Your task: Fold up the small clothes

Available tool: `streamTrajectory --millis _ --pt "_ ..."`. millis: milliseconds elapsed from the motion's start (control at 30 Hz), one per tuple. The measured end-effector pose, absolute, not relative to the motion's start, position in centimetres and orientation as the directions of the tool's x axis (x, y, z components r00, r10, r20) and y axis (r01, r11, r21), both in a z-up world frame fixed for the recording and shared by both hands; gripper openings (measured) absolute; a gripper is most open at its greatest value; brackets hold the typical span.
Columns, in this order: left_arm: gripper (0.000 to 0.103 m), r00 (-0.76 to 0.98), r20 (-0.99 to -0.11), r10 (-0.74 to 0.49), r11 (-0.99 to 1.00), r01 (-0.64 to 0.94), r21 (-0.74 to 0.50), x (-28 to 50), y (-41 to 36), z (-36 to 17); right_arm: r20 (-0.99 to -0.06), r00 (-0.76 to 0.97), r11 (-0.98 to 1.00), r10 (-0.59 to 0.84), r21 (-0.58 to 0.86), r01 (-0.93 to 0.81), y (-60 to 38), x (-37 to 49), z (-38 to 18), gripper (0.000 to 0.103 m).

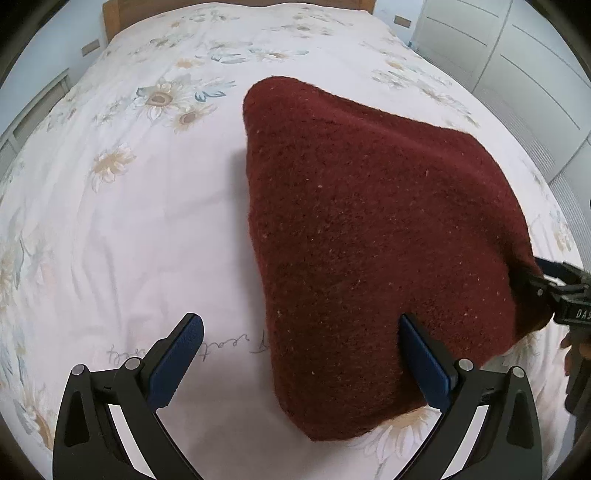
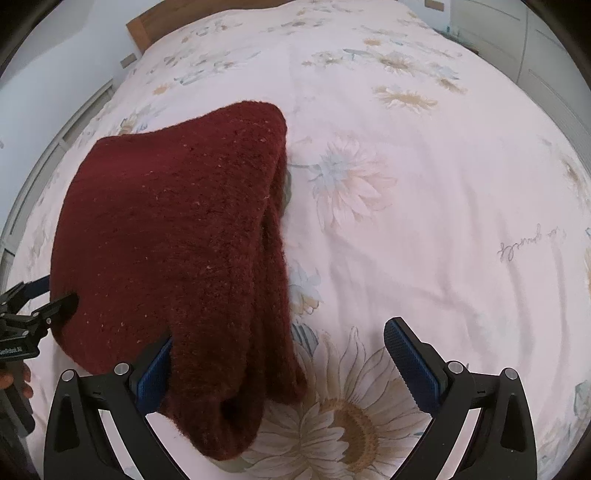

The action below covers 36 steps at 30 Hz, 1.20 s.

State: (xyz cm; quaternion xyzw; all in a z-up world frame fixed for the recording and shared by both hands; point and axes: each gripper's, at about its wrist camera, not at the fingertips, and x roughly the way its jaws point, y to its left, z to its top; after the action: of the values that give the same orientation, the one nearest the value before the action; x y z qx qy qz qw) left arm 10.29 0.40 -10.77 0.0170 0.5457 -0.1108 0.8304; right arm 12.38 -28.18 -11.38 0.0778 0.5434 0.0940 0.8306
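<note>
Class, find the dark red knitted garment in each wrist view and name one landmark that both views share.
Left wrist view: the red knitted garment fills the centre and right, reaching the right fingertip.
Right wrist view: the garment lies left of centre, draped over the left fingertip.
Shared landmark: the wooden headboard at the top left, behind the floral bedsheet.

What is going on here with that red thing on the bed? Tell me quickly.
A person is folding a dark red knitted sweater on a bed with a flowered sheet, a handheld gripper in each hand. The sweater already lies folded into a thick bundle. The left gripper and the right gripper are both open at its near edge, one finger on each side of the fabric, clamping nothing.
</note>
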Motion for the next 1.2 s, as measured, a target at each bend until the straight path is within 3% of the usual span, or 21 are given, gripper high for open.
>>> streamTrajectory --millis 267,700,1200 --pt "0.102 0.425 -0.901 -0.087 0.983 0.181 -0.009 8.4 -0.1 -6.6 -0.86 0.472 0.981 0.193 0.169 -0.093 -28.0 9.5 -5.7 0.102" --pt "0.102 0.522 -0.852 -0.03 0.996 0.092 0.021 1.0 1.8 2.8 -0.814 0.569 0.993 0.12 0.111 -0.051 -30.7 1.3 2.1 0.102" --pt "0.102 0.519 -0.854 0.035 0.995 0.062 0.079 -1.4 2.3 2.6 -0.812 0.576 0.995 0.096 0.096 -0.03 -31.5 -1.4 3.2 0.102"
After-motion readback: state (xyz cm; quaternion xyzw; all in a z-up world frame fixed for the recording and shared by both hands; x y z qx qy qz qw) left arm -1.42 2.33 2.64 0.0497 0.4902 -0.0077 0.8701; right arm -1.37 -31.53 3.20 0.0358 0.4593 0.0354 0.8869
